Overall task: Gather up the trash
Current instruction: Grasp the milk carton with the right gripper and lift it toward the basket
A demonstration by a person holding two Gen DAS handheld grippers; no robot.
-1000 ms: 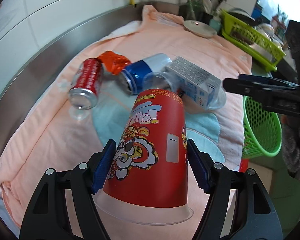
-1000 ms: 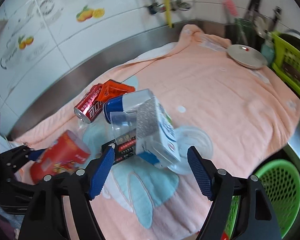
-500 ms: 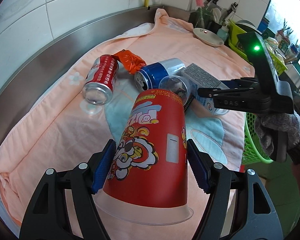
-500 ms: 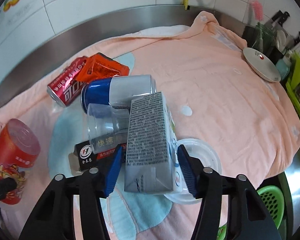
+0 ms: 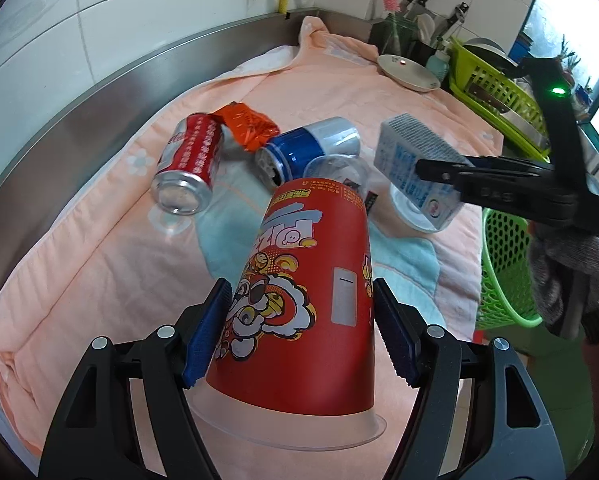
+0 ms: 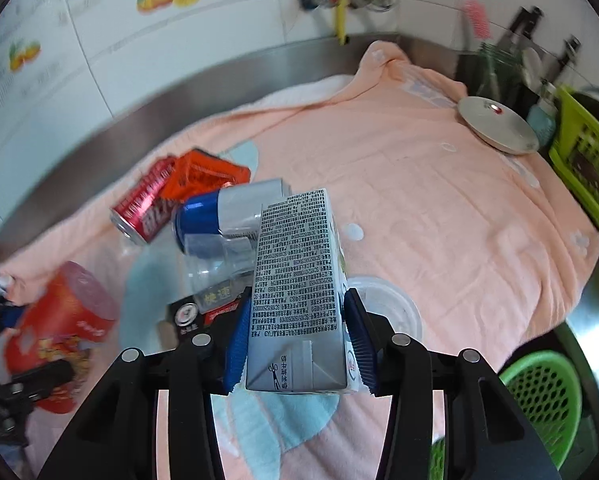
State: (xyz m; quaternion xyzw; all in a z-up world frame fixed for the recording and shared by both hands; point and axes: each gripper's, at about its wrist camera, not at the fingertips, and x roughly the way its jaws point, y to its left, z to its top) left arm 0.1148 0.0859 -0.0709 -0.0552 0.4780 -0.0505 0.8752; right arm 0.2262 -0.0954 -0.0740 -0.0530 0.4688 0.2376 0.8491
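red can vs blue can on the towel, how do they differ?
The red can is red all over with white lettering; the blue can is blue at one end and silver along the rest. The red can lies against the orange wrapper nearer the wall; the blue can lies mid-towel, touching the clear plastic cup. Both lie on their sides on the peach towel, and neither is gripped.
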